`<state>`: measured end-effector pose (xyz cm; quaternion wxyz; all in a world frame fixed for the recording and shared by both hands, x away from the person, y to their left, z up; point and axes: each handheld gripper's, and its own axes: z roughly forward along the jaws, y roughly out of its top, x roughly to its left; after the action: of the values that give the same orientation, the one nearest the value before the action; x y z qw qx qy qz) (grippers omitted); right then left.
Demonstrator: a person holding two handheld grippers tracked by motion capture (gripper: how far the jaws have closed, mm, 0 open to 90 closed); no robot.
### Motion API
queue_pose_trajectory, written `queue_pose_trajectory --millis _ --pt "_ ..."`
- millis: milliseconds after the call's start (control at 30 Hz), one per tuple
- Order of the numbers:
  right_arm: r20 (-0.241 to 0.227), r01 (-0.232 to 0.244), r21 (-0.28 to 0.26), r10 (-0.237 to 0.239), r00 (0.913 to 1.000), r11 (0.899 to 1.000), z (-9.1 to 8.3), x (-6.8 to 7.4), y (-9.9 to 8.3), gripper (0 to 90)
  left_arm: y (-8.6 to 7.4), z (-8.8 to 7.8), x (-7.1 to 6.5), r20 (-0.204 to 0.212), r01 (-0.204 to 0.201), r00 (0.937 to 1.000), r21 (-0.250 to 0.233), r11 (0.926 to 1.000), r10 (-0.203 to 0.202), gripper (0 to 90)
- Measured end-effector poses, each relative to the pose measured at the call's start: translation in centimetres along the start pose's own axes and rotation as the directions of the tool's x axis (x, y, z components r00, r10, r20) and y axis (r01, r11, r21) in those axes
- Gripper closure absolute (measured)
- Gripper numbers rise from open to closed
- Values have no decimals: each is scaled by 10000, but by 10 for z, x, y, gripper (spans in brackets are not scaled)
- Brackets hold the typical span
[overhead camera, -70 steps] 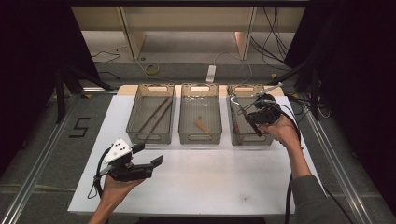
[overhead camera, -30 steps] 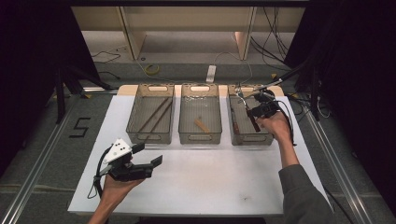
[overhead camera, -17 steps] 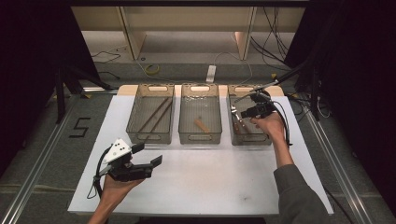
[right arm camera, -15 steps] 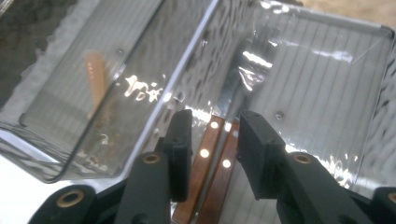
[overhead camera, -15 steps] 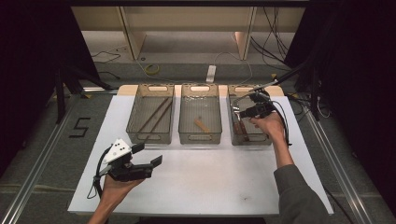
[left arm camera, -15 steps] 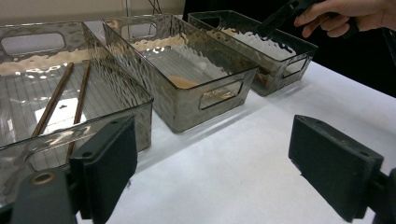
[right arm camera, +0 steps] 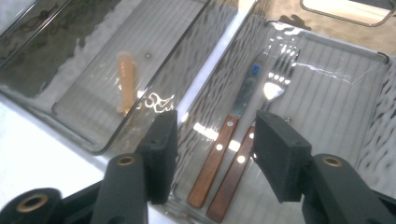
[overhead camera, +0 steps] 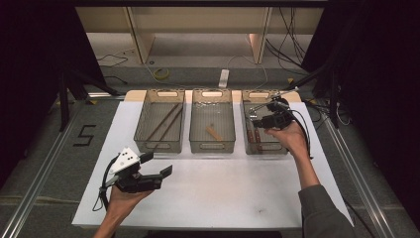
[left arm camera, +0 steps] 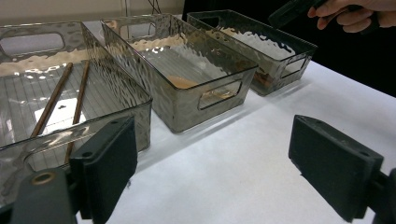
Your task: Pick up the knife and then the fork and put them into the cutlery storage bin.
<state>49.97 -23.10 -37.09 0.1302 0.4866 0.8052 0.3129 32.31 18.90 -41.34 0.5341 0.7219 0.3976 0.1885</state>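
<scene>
My right gripper [overhead camera: 254,121] hangs over the right bin [overhead camera: 265,149], held by a hand from the right. Its jaws have just been opening and stand apart with nothing between them [right arm camera: 218,150]. Below them, on the bin floor, a wooden-handled knife [right arm camera: 245,95] and fork [right arm camera: 276,77] lie side by side. My left gripper [overhead camera: 159,164] rests in a hand at the table's front left, open and empty [left arm camera: 219,163], pointing toward the bins.
The left bin [overhead camera: 158,147] holds two chopsticks [overhead camera: 163,121]. The middle bin [overhead camera: 212,147] holds a small pale wooden piece [overhead camera: 214,133]. All three bins stand in a row at the back of the white tabletop [overhead camera: 223,193]. Cables trail behind the table.
The right hand has shifted a little toward the left and the near side over the right bin. The left gripper has stayed where it was.
</scene>
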Motion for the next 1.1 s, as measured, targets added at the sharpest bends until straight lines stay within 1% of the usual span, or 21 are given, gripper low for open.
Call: queue_pose_trajectory --millis 33,133,200,267,433,567,667,700,767,833,900,1000,1067,1100 --pt "34 40 -23 -39 10000 10000 -1 1 -1 484 0 0 0 -1 -43 10000 28 10000 43 150" --pt "-78 51 -107 -52 10000 9999 -2 3 -4 468 0 0 1 -1 -55 10000 48 10000 55 151" --pt "-65 102 -115 -103 9999 9999 -3 6 -6 463 0 0 0 -1 2 10000 -4 10000 -2 150" --pt "-114 173 -160 -175 9998 9997 -4 9 -8 455 0 0 1 6 -37 10000 36 10000 37 151" --pt "21 382 -252 -382 9993 9990 -7 19 -11 424 0 0 1 12 -4 10000 3 10000 4 150" --pt "-56 445 -402 -447 9990 9982 -9 25 -16 392 0 0 0 31 -6 10000 14 10000 6 150" --pt "-225 571 -613 -586 9980 9965 -11 29 -20 366 0 0 0 36 -47 10000 42 10000 47 150" --pt "-371 569 -762 -599 9975 9955 -12 30 -22 360 0 0 1 21 -20 10000 11 10000 20 150" --pt "-479 562 -921 -608 9970 9942 -13 33 -25 344 0 0 1 22 -14 10000 -2 10000 14 151" --pt "-740 507 -1117 -592 9955 9924 -15 37 -29 335 0 0 1 29 11 10000 21 10000 -11 151" --pt "-755 619 -1345 -725 9945 9890 -17 41 -33 328 0 0 0 51 -31 10000 40 10000 31 150" --pt "-855 768 -1413 -895 9923 9870 -20 47 -38 318 0 0 0 53 -43 10000 50 10000 42 151" --pt "-762 943 -1420 -1059 9915 9854 -22 50 -39 308 0 0 0 49 -15 10000 28 10000 15 151" --pt "-749 966 -1572 -1094 9912 9828 -23 52 -41 309 0 0 0 46 -7 10000 21 10000 7 150"
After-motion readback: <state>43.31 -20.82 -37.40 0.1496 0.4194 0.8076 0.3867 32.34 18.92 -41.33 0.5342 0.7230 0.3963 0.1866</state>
